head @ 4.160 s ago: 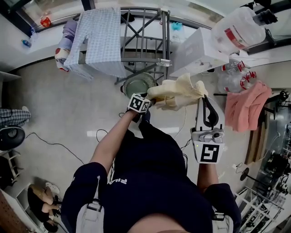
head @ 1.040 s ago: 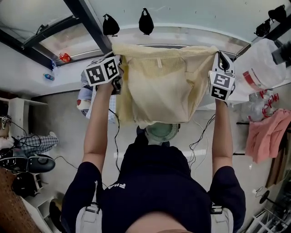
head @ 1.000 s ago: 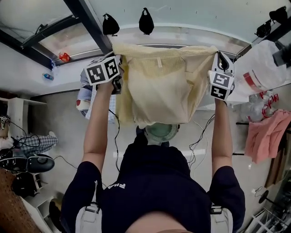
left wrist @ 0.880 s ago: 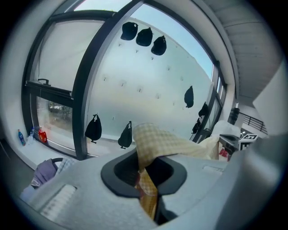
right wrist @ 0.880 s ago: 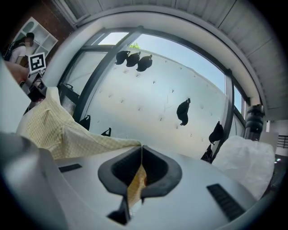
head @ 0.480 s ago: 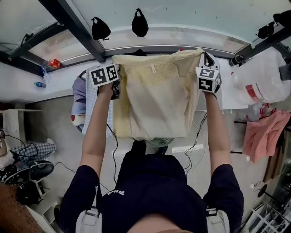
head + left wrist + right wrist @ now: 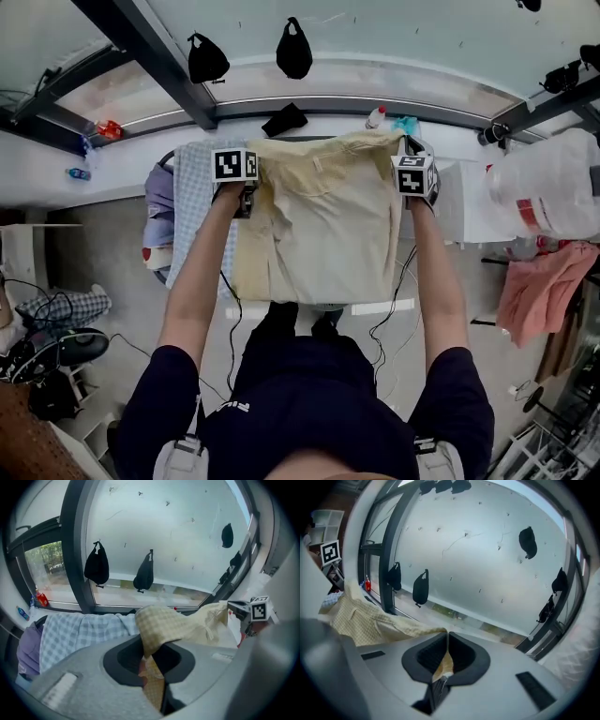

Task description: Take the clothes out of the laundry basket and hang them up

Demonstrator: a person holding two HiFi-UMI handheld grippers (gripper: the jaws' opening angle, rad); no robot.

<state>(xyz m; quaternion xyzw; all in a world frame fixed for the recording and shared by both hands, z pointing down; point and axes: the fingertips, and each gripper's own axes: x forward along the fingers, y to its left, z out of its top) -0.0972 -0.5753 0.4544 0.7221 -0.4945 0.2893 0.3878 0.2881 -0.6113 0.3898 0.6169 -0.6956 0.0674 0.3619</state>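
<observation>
A pale yellow checked shirt (image 7: pixel 323 220) hangs spread out between my two grippers, in front of the person's body. My left gripper (image 7: pixel 246 199) is shut on its left top edge; in the left gripper view the yellow cloth (image 7: pixel 159 630) runs out from between the closed jaws. On the shirt's right top corner my right gripper (image 7: pixel 405 150) is shut too, and the cloth (image 7: pixel 440 665) shows pinched between its jaws. A blue checked garment (image 7: pixel 199 202) lies draped over the drying rack just left of the shirt. The laundry basket is hidden behind the shirt.
A window with dark frames (image 7: pixel 150 56) and a white sill (image 7: pixel 337 122) runs behind the rack. Two black bags (image 7: pixel 293 49) hang on the glass. A pink cloth (image 7: pixel 534 295) hangs at the right, beside a large plastic bag (image 7: pixel 553 192). Cables trail on the floor (image 7: pixel 112 272).
Both grippers have come down with the yellow shirt stretched between them, from overhead to the level of the drying rack. The shirt now covers the green basket seen earlier.
</observation>
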